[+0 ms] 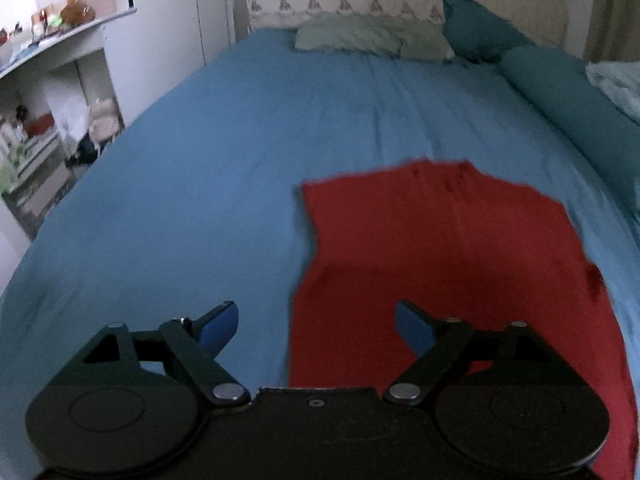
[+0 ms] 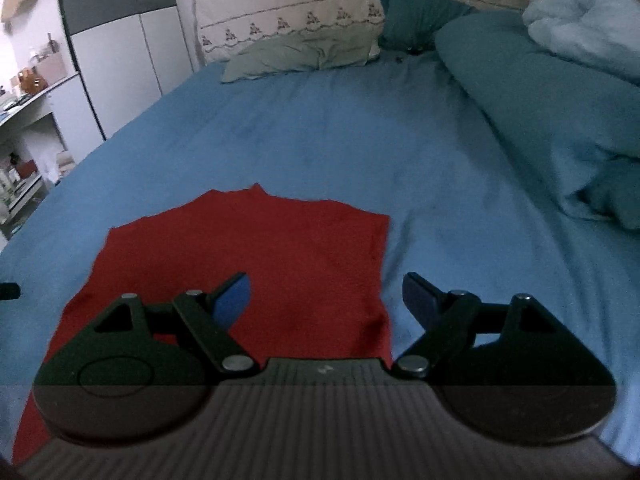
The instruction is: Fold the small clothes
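Clearly we are at the start of a fold: the red garment [image 1: 452, 264] lies spread flat on the bed [image 1: 224, 160], near its foot edge, and neither tool has hold of it. Our left tool [image 1: 316, 320] hangs released, jaws wide, straddling the garment's left edge, one finger over blue sheet and the other over red cloth. Our right tool [image 2: 326, 300] is likewise released and empty, straddling the right edge in the same way. Whether either fingertip touches the cloth we cannot tell.

We judge the next move to be a paired pinch: each tool comes down on its near corner or side edge, closes on the cloth alone, and then both lift together and carry that edge toward the far one. The risk is catching the sheet along with the thin fabric, or lifting unevenly and skewing the fold.

Around us, shelves [image 1: 52, 80] with clutter stand off the bed to the left, a pale pillow [image 1: 360, 38] and a teal one [image 1: 480, 32] lie at the head, and a rolled teal duvet [image 2: 540, 92] runs along the right side. All sit well apart from the garment; nothing blocks the fold.
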`<state>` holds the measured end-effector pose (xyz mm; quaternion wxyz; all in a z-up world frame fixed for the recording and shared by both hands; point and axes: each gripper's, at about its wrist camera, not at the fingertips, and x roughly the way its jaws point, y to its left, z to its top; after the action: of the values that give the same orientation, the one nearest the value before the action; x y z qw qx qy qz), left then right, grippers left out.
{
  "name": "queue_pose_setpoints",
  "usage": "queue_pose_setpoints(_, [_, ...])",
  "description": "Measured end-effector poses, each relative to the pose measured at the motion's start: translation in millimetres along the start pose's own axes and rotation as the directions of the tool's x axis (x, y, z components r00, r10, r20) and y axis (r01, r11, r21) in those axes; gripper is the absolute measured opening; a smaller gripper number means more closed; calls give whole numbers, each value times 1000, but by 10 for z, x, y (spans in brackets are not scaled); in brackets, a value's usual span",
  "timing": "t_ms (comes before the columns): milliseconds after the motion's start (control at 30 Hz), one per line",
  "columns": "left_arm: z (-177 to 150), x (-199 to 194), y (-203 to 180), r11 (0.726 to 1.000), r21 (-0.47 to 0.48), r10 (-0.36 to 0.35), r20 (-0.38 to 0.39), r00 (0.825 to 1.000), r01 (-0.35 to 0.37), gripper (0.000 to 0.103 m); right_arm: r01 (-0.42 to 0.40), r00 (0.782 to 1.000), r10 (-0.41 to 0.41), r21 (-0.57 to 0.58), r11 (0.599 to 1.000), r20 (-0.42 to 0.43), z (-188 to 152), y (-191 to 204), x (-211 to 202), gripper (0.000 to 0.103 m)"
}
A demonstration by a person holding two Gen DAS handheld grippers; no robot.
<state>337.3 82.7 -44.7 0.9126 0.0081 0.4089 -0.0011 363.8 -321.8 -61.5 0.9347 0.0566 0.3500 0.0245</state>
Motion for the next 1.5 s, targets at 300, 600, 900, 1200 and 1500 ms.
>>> queue_pose_setpoints(300, [-1061,-298,141,997,-35,-69,-210,975,63,81,79,982,-71,35,996,-175,-962,62,-831,98])
queue_pose_setpoints(600, [-1741,-55,9,995,17,-86,-257,962,94,57,191,932,-184,-7,982,-314,-2005,132,-828,85])
queue_pose_setpoints(900, [-1943,-1,-15,991,104,-55,-250,967,83,54,214,913,-217,-47,976,-345,-2416,316,-837,60])
queue_pose_setpoints(1200, [-1854,-20,-7,989,104,-73,-299,951,109,8,194,918,-165,44,980,-360,-2364,236,-805,23])
queue_pose_setpoints(1500, [-1447,-391,-60,990,90,-77,-284,956,107,6,155,926,-63,221,963,-373,-1969,63,-1022,21])
